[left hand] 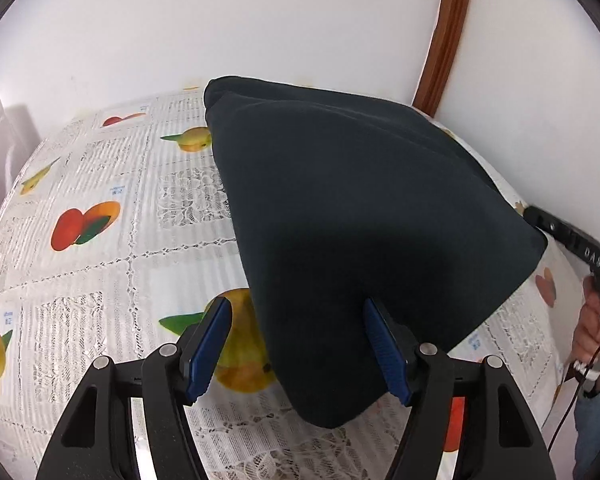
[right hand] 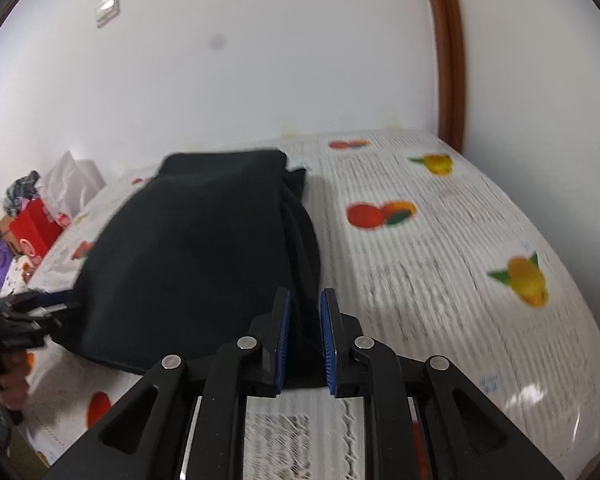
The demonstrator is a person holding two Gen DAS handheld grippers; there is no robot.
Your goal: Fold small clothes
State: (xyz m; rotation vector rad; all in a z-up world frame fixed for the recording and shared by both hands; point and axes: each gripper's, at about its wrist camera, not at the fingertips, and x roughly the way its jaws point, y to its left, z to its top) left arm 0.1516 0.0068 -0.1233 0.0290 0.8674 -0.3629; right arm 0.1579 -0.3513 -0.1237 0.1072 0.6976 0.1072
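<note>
A dark folded garment (left hand: 372, 216) lies on a worktop (left hand: 100, 272) covered with a fruit-print lace cloth, reaching toward the far wall. The left hand-held gripper (left hand: 296, 344) stands wide open, the garment's near corner between its blue pads. The right hand-held gripper (right hand: 305, 340), jaws narrowly parted, straddles the garment's near right edge. A red box (right hand: 34, 228) sits among clutter at the worktop's left end; bare cloth spreads rightward.
</note>
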